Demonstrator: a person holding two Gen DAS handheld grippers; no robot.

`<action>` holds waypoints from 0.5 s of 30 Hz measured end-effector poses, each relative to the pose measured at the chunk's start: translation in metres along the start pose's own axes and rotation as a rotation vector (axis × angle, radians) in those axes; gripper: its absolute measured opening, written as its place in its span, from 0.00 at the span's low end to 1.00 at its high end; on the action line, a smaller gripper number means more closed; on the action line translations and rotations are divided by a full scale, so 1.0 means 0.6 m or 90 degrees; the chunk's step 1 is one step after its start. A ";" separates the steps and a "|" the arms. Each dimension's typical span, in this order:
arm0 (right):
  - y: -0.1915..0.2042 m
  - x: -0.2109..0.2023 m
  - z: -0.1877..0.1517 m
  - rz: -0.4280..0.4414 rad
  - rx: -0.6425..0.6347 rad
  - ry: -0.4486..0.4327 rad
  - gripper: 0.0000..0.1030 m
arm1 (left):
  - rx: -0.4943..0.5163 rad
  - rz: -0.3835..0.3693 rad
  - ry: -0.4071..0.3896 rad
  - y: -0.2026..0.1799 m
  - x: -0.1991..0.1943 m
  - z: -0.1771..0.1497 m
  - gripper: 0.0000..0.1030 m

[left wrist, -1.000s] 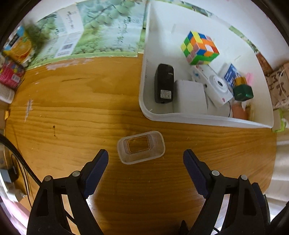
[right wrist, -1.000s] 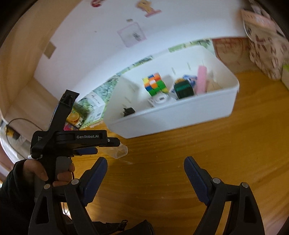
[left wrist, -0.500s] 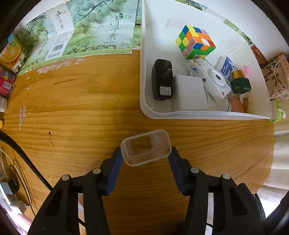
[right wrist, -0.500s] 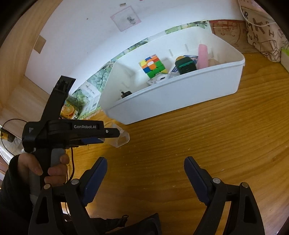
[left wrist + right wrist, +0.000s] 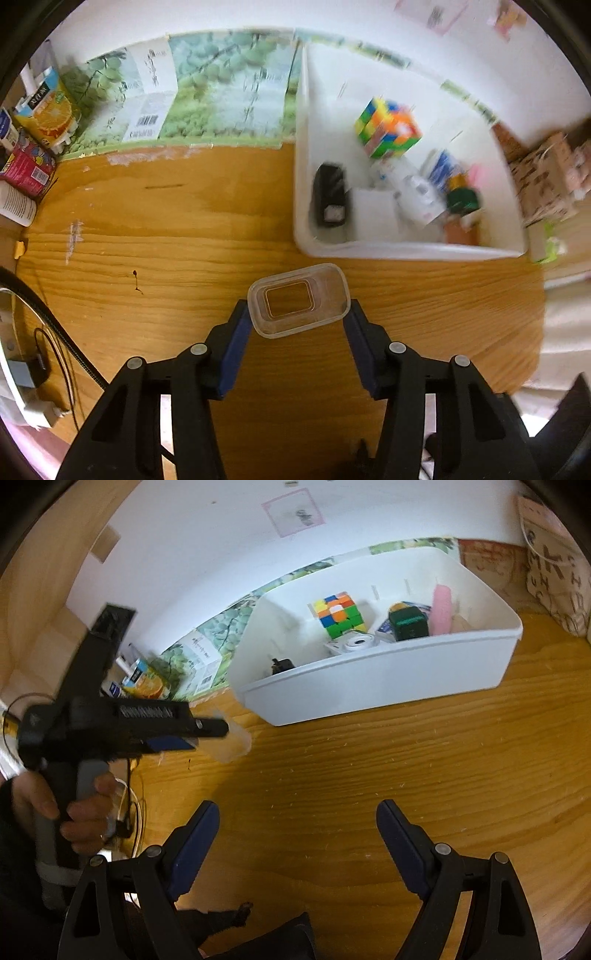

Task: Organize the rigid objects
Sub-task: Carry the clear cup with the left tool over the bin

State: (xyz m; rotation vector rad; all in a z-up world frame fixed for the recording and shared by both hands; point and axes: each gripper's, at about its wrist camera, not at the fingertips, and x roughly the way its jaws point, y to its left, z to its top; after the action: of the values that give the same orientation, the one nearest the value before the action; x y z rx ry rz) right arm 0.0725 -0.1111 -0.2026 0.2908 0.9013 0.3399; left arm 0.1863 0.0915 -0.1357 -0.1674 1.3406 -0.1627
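A small clear plastic box (image 5: 298,300) is clamped between the blue pads of my left gripper (image 5: 297,325), held above the wooden table; it also shows in the right wrist view (image 5: 231,744). A white bin (image 5: 406,248) stands just beyond it, holding a colour cube (image 5: 388,127), a black block (image 5: 330,199), a white camera (image 5: 417,192) and a green-capped bottle (image 5: 461,197). The bin (image 5: 388,679) is also in the right wrist view. My right gripper (image 5: 297,830) is open and empty over bare table, in front of the bin.
A green printed carton (image 5: 177,99) lies flat at the back left against the wall. Juice boxes (image 5: 44,110) and small packs stand at the far left edge. A cable (image 5: 55,328) runs along the left. A patterned bag (image 5: 554,572) stands right of the bin.
My left gripper closed on the clear box and lifted it off the table. The right gripper stayed open and has come closer to the table.
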 end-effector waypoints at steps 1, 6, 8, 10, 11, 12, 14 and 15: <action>0.002 -0.003 0.000 -0.002 -0.010 0.001 0.85 | 0.000 -0.008 -0.009 -0.003 -0.014 0.002 0.53; 0.006 -0.026 0.004 -0.018 -0.061 0.000 0.85 | 0.018 -0.036 -0.071 -0.052 -0.070 0.022 0.53; 0.006 -0.038 0.006 -0.027 -0.080 -0.003 0.85 | 0.031 -0.045 -0.092 -0.075 -0.090 0.032 0.53; 0.006 -0.047 0.007 -0.038 -0.098 -0.005 0.85 | 0.041 -0.047 -0.107 -0.092 -0.098 0.043 0.53; 0.004 -0.053 0.006 -0.043 -0.106 -0.006 0.85 | 0.049 -0.047 -0.117 -0.105 -0.105 0.048 0.53; 0.001 -0.060 0.007 -0.049 -0.114 -0.007 0.85 | 0.052 -0.048 -0.123 -0.112 -0.108 0.050 0.53; -0.004 -0.073 0.004 -0.057 -0.123 -0.007 0.85 | 0.062 -0.050 -0.138 -0.132 -0.113 0.058 0.53; -0.008 -0.079 0.004 -0.064 -0.128 -0.007 0.85 | 0.063 -0.049 -0.143 -0.137 -0.114 0.060 0.53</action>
State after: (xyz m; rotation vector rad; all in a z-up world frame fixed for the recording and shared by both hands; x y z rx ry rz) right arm 0.0481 -0.1350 -0.1696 0.0614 0.8602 0.3331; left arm 0.2047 0.0265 -0.0453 -0.1489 1.1001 -0.2676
